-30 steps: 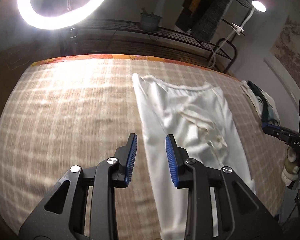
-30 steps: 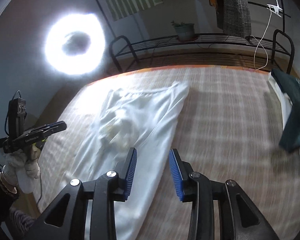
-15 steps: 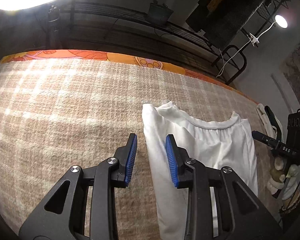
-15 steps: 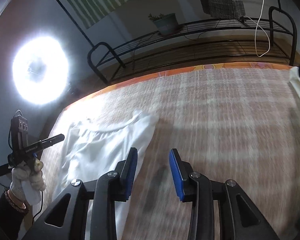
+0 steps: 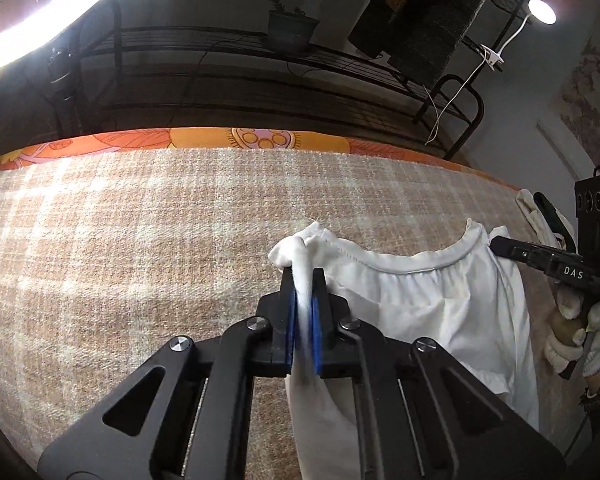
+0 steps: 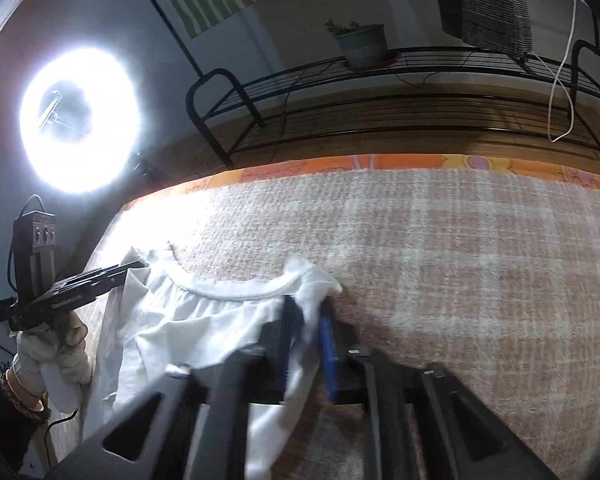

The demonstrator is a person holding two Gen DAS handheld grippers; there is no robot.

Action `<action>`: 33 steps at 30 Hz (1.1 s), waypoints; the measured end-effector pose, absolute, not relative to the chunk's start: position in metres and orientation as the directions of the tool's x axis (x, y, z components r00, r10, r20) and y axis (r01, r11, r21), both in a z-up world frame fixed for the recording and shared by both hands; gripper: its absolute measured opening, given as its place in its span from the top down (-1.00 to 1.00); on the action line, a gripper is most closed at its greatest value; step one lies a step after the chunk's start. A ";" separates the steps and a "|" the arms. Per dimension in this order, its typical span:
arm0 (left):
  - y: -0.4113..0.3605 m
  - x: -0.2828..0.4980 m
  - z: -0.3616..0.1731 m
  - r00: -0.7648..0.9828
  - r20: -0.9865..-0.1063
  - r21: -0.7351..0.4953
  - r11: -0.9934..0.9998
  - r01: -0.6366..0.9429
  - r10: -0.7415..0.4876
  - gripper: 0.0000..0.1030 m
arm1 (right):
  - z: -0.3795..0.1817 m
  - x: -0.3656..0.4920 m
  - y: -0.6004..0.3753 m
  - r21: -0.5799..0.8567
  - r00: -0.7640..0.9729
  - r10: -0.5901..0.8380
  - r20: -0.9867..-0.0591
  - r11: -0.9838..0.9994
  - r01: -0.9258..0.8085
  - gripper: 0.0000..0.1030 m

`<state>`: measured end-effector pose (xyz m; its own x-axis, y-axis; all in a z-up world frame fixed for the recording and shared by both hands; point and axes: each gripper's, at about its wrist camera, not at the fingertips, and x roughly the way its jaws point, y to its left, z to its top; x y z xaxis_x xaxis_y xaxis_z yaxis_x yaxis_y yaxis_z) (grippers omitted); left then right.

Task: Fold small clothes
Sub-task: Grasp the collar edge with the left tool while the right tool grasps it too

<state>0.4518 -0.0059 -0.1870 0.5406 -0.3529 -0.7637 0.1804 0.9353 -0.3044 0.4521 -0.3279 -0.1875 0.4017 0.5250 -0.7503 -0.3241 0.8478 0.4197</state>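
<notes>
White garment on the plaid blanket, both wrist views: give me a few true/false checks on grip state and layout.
1. The left tongs are clamped on a corner of the white cotton garment. True.
2. The right tongs are open above bare blanket. False: white fabric sits between their blue pads.
3. The garment's stitched neckline hem faces the orange floral border. True.
4. The garment is hanging on the black metal rack. False: it lies on the beige plaid blanket.

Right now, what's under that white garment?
The white garment lies on a tan plaid blanket, which shows all around it. Anything directly beneath the cloth is covered.
</notes>
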 end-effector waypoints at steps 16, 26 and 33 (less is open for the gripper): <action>-0.006 0.350 -0.091 0.646 -0.640 -0.279 0.909 0.310 -0.417 0.94 | -0.098 0.382 -0.337 0.431 0.494 0.571 -0.655 0.820 -0.377 0.99; -0.006 0.232 -0.065 0.655 -0.639 -0.214 0.910 0.354 -0.405 0.94 | -0.057 0.271 -0.339 0.399 0.503 0.575 -0.646 0.815 -0.419 0.99; -0.010 0.157 -0.095 0.606 -0.697 -0.178 0.911 0.373 -0.384 0.94 | -0.065 0.180 -0.333 0.362 0.470 0.562 -0.681 0.816 -0.450 0.99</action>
